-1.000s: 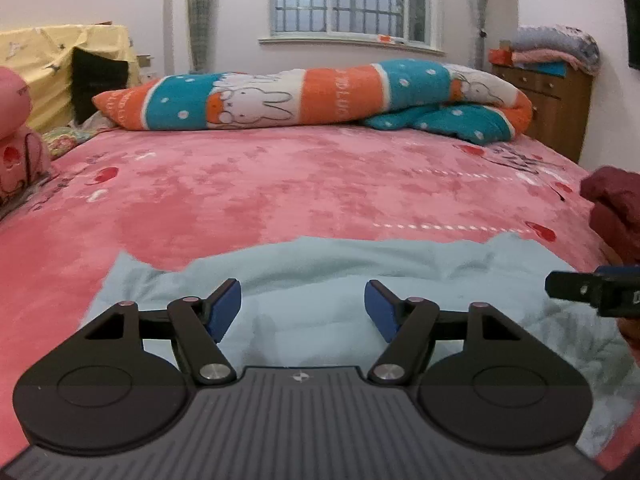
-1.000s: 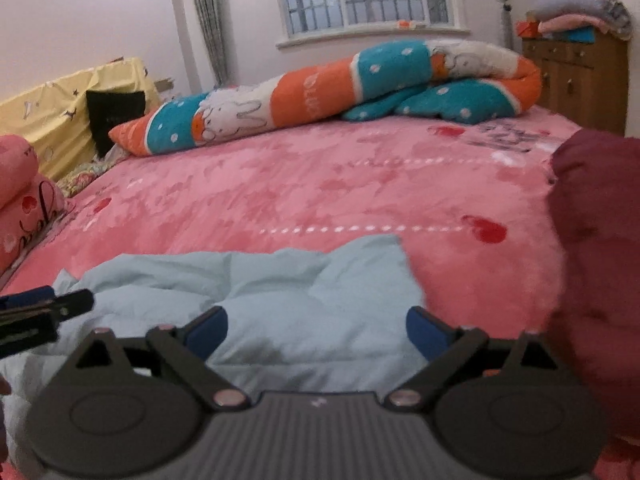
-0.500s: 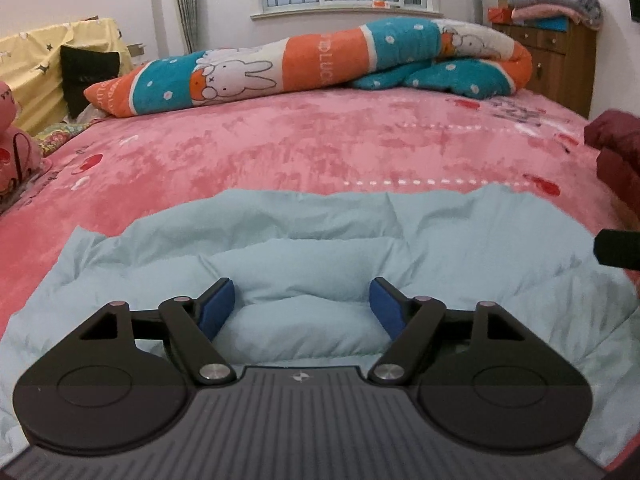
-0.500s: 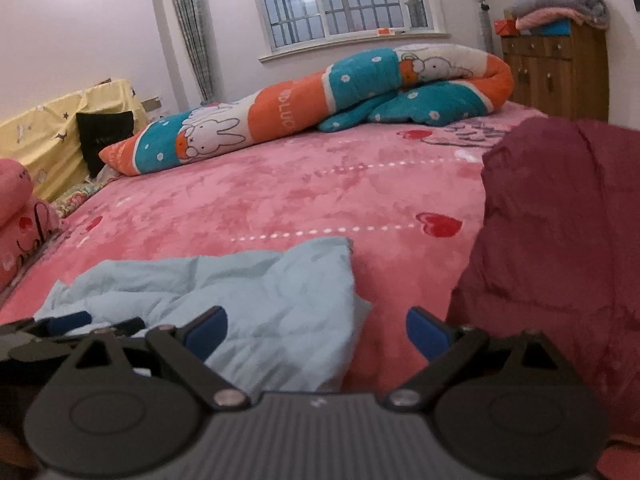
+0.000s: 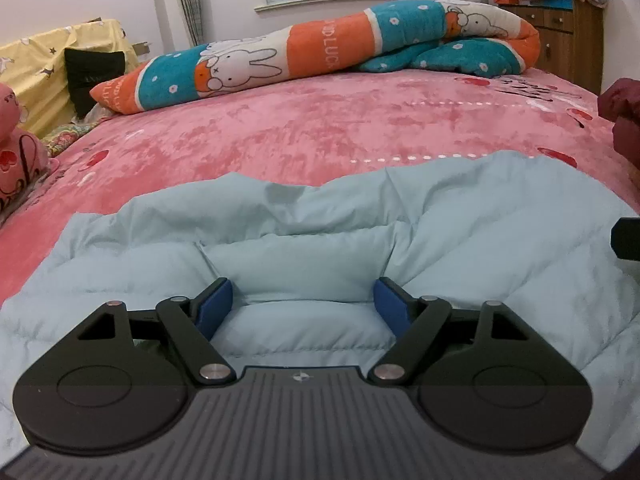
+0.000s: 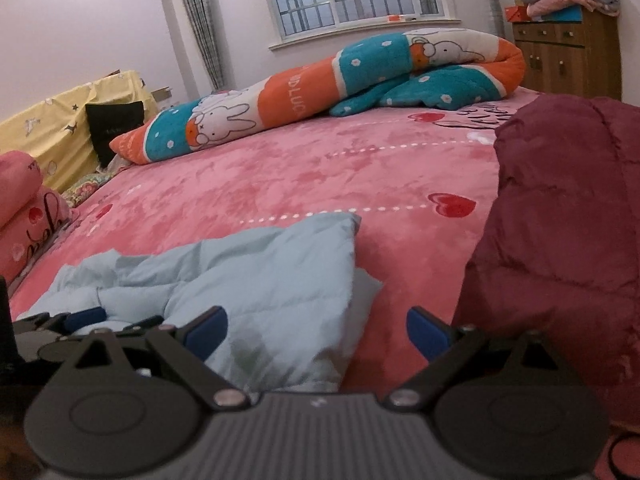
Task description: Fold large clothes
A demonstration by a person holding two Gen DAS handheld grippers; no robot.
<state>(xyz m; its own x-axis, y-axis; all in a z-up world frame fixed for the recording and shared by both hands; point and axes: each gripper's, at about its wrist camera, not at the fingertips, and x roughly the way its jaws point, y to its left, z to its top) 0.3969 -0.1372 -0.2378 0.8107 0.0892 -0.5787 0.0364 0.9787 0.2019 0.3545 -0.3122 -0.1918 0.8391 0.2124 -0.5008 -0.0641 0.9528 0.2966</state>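
Light-blue padded garment (image 5: 320, 232) lies w/ long axis left-right directly under left claw (image 5: 306, 304), jaws opening w/ fabric between; right claw (image 6: 316, 330) open over garment's right edge.

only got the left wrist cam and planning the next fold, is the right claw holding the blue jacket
observer: no, the right claw is open; the blue jacket has its edge between the pads, unpinched
operator: and what's off to its right
observer: a maroon jacket, a bulky heap close beside the claw
operator: touching the blue one
observer: no, a strip of pink bed shows between them
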